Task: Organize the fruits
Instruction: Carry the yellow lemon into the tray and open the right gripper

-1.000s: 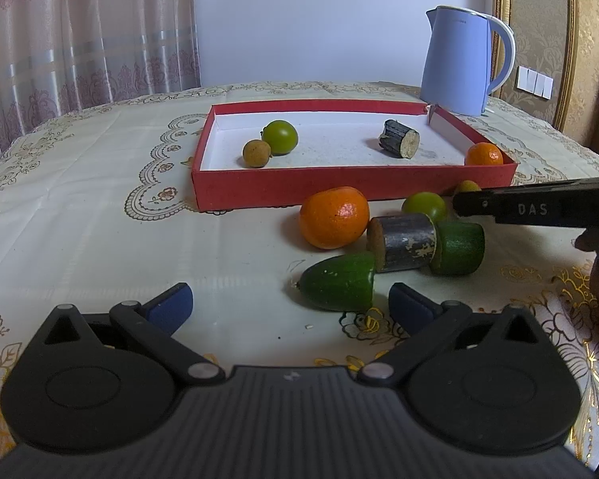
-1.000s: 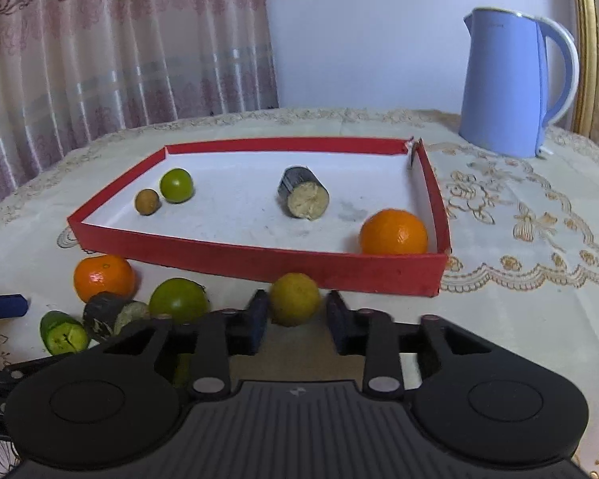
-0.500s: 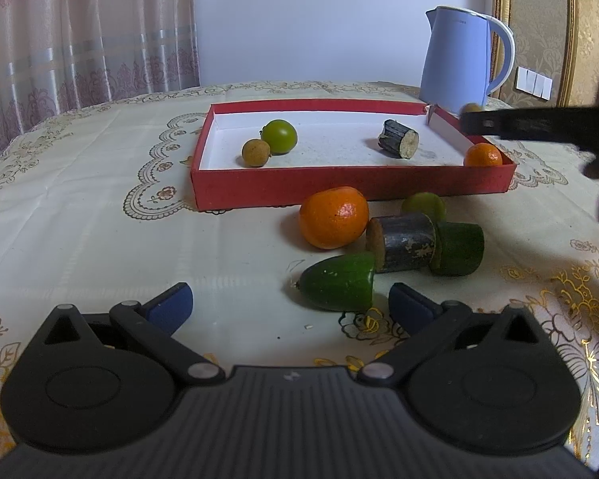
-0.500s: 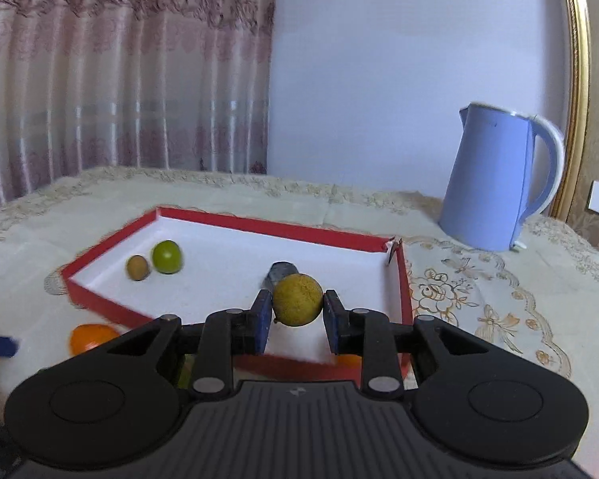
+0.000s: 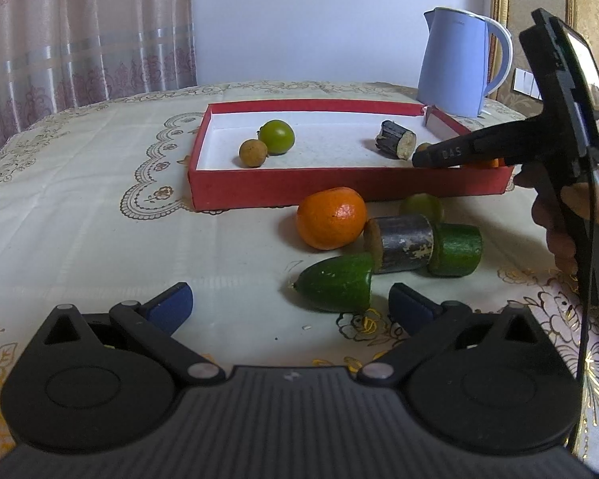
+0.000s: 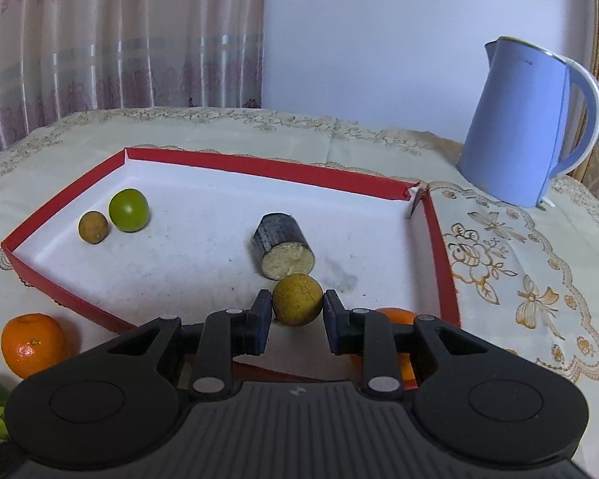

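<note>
My right gripper [image 6: 297, 313] is shut on a yellow-green round fruit [image 6: 297, 299], held over the white floor of the red tray [image 6: 259, 163], just in front of a dark sugarcane piece [image 6: 282, 245]. A green fruit [image 6: 128, 210] and a small brown fruit [image 6: 94, 227] lie at the tray's left. An orange [image 6: 395, 313] in its near right corner is mostly hidden by my fingers. My left gripper [image 5: 289, 307] stands open low over the table, with a cucumber end [image 5: 335, 285] just ahead. Beyond that lie an orange [image 5: 331, 217], a dark sugarcane piece [image 5: 403, 243], a cucumber chunk [image 5: 457, 249] and a green fruit [image 5: 421, 205].
A blue kettle [image 6: 527, 127] stands on the embroidered tablecloth behind the tray's far right corner. In the left wrist view a hand [image 5: 559, 215] holds the right gripper's handle at the right edge. Curtains hang behind the table on the left.
The right gripper lifted the yellow-green fruit from the table in front of the tray and carried it over the front wall, then came lower over the tray floor. The left gripper kept still.
</note>
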